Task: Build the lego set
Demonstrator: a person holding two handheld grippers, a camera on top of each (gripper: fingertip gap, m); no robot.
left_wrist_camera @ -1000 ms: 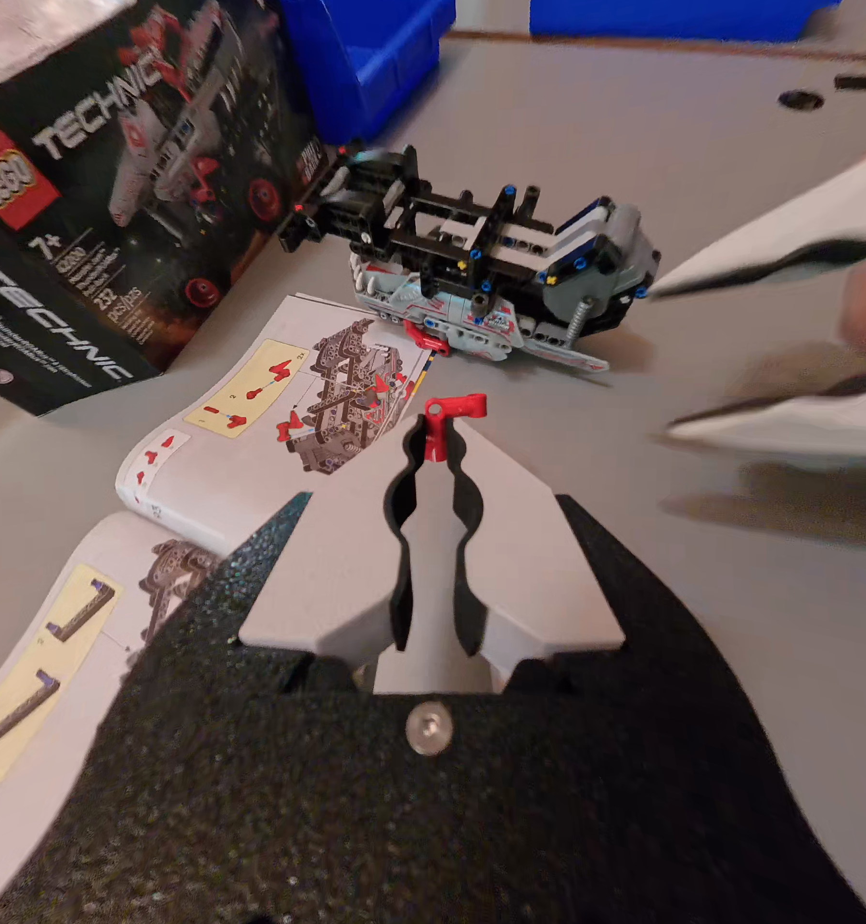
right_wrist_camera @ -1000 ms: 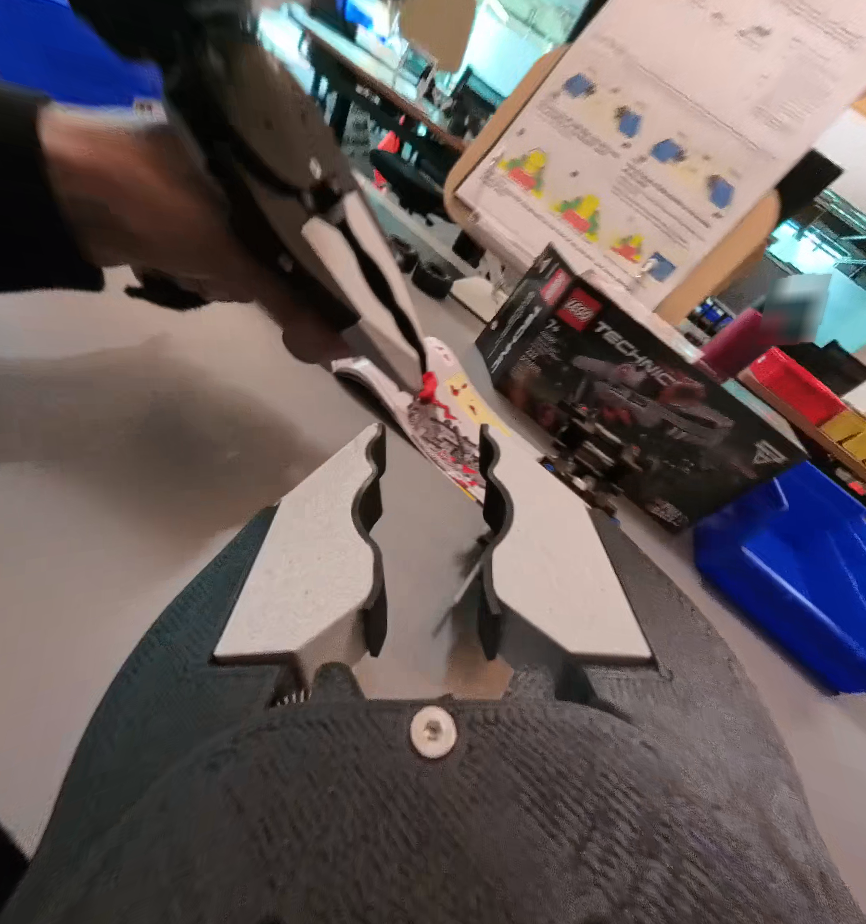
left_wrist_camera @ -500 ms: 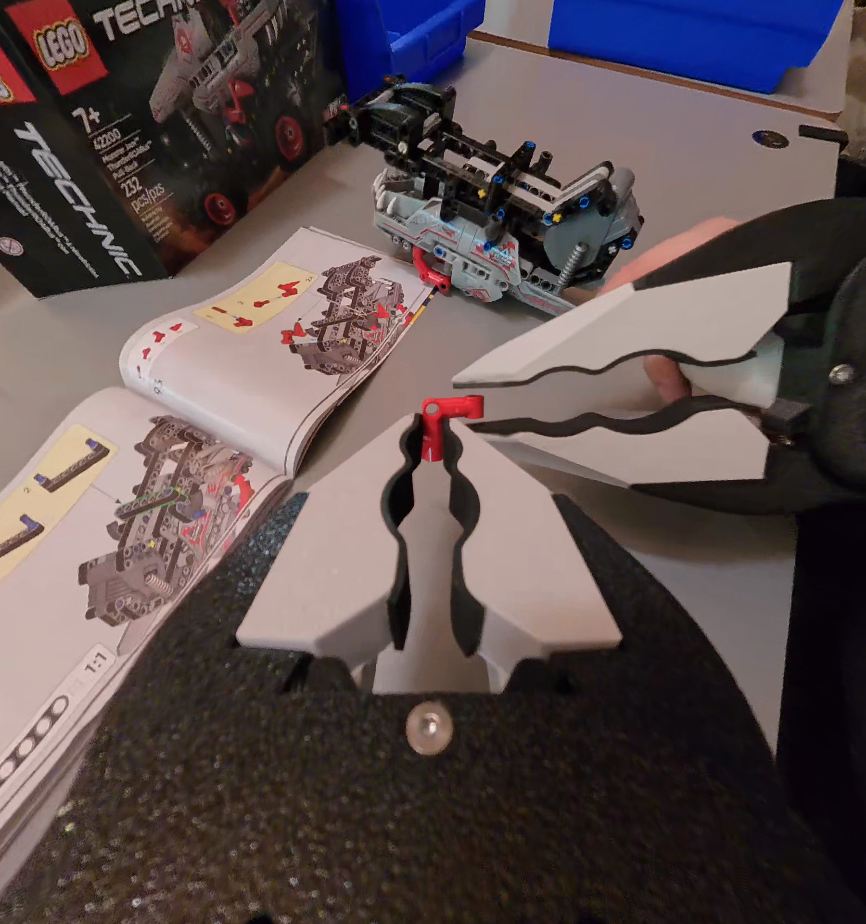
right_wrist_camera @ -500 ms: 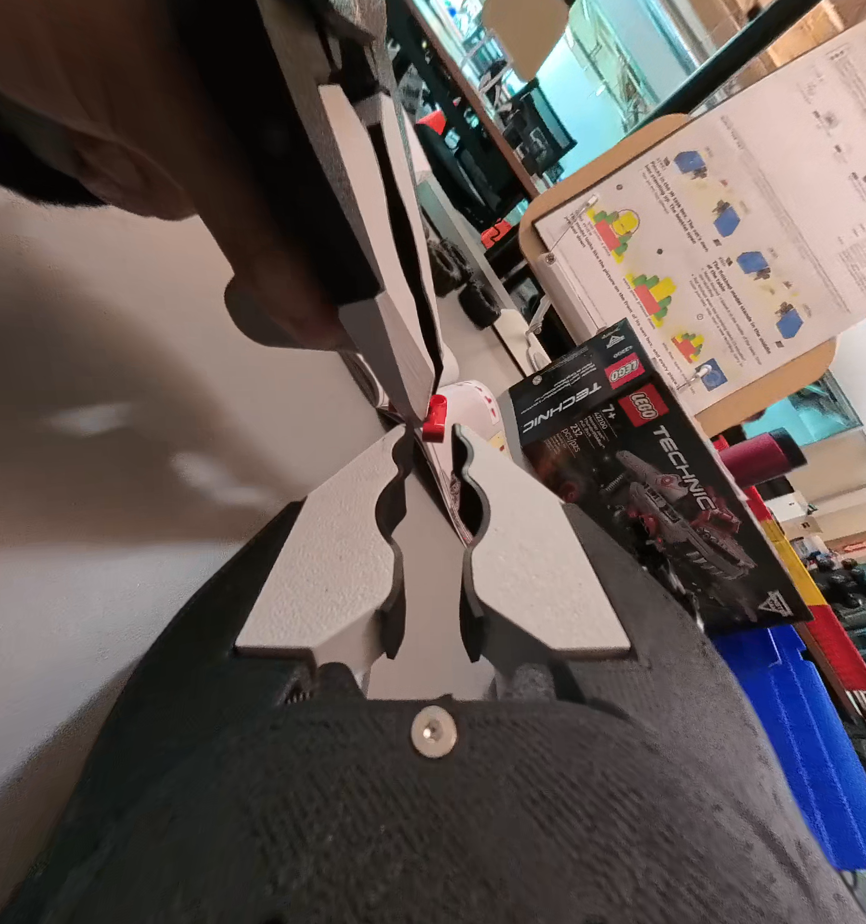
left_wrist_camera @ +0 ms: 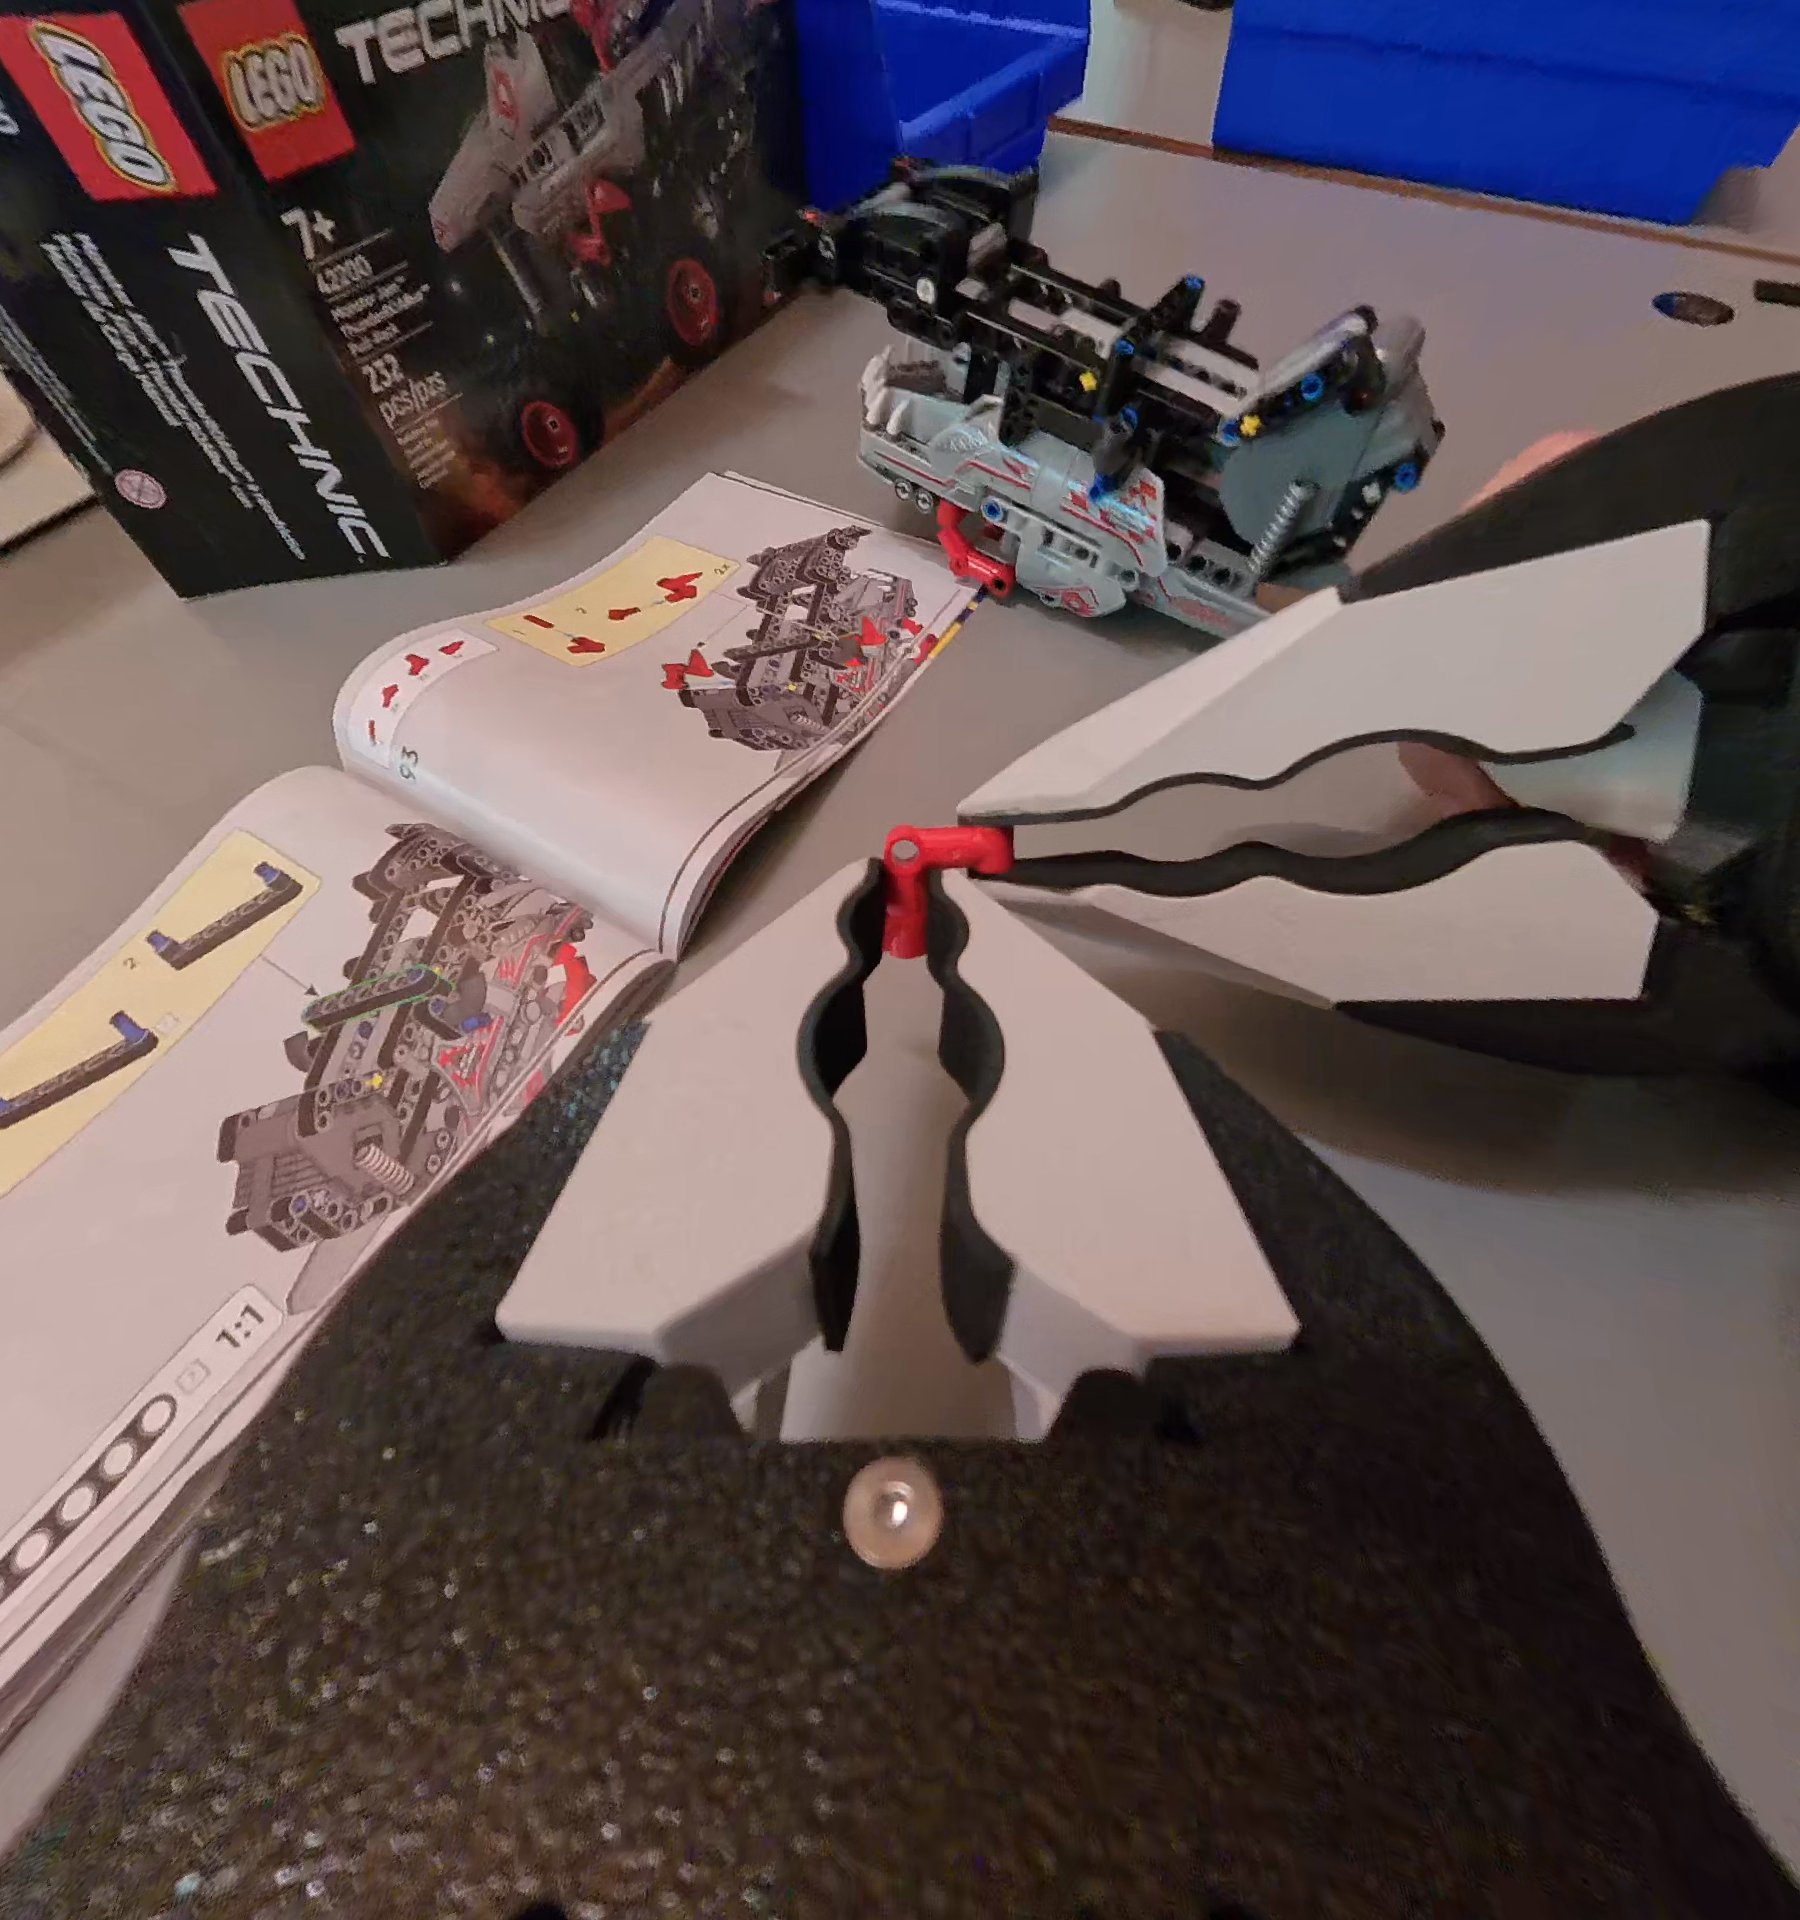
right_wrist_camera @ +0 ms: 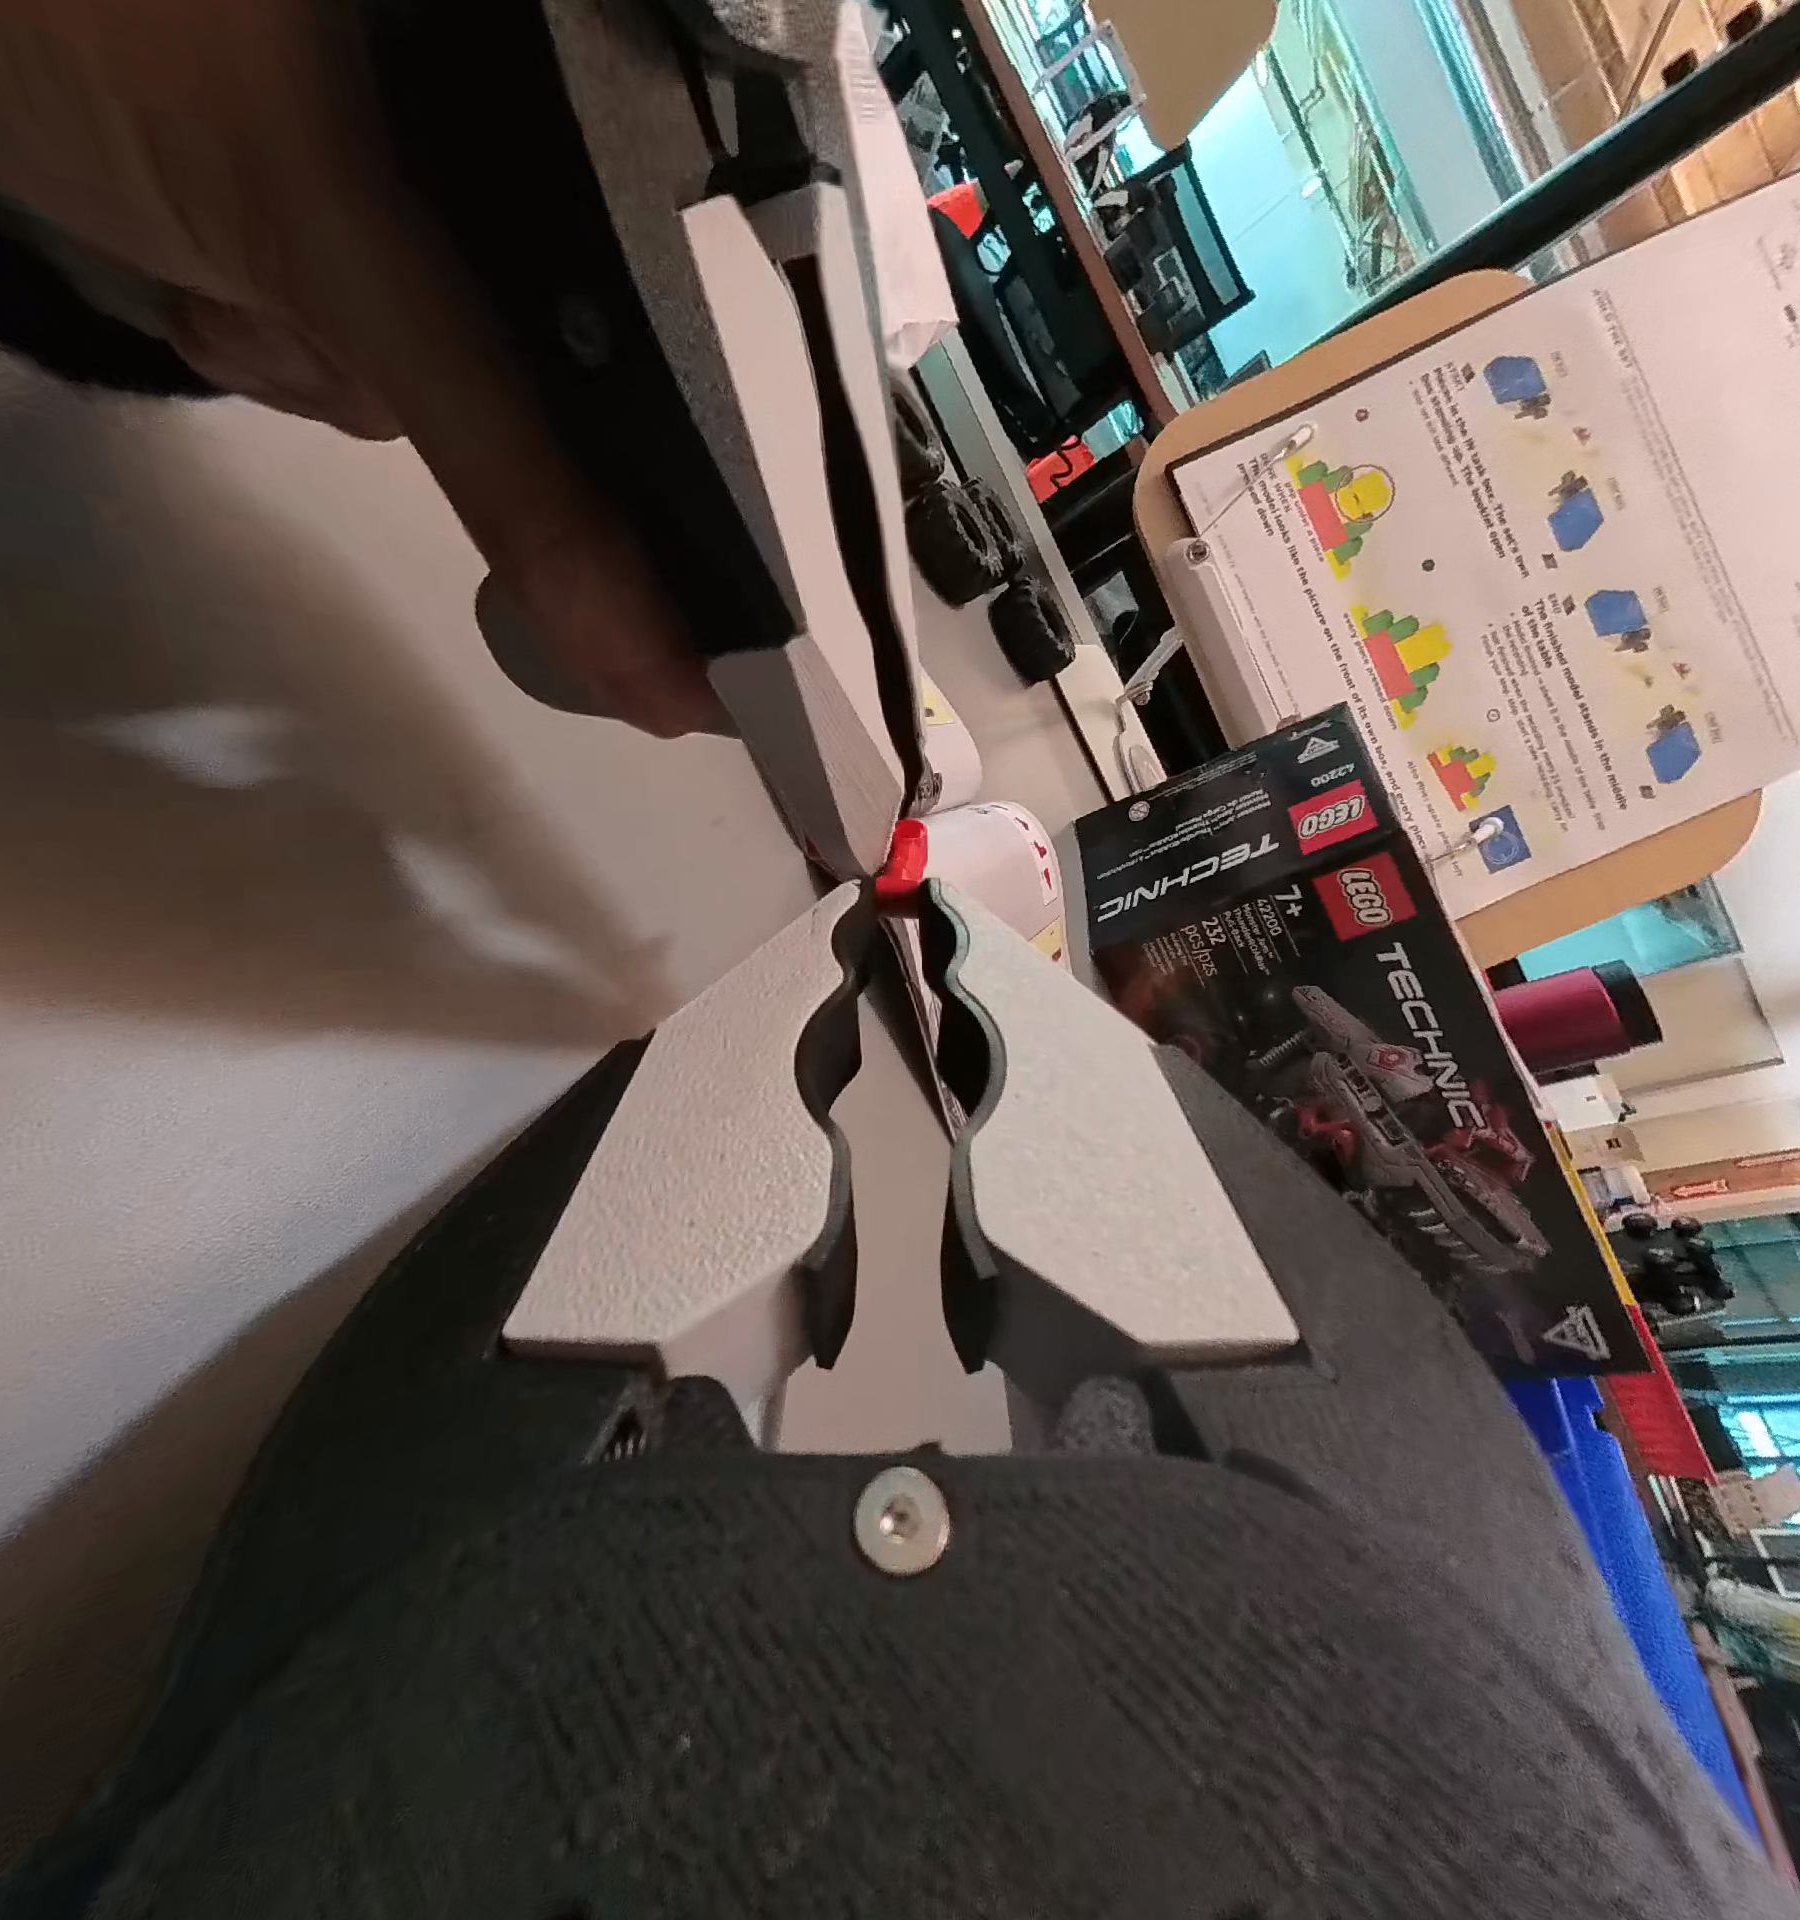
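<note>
Two grippers pinch one tiny red connector [left_wrist_camera: 917,883] near the booklet [left_wrist_camera: 605,727]: left gripper [left_wrist_camera: 901,904] clamps its stem, right gripper [left_wrist_camera: 989,847] its crossbar; stiff, light, easily dropped.

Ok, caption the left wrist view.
Both grippers' fingers pinch one red connector above the open manual.

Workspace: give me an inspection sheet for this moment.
Surface: grey table, a round hole near its far edge.
Job's things: red piece held above the table; part-built model lies beyond the open booklet; set box stands at far left.
Clutter: blue bins behind the model.
Grippers: left gripper shut on the red piece; right gripper shut on its other end.
Cables: nothing seen.
Surroundings: instruction board, black tyres and shelving in the right wrist view.
</note>
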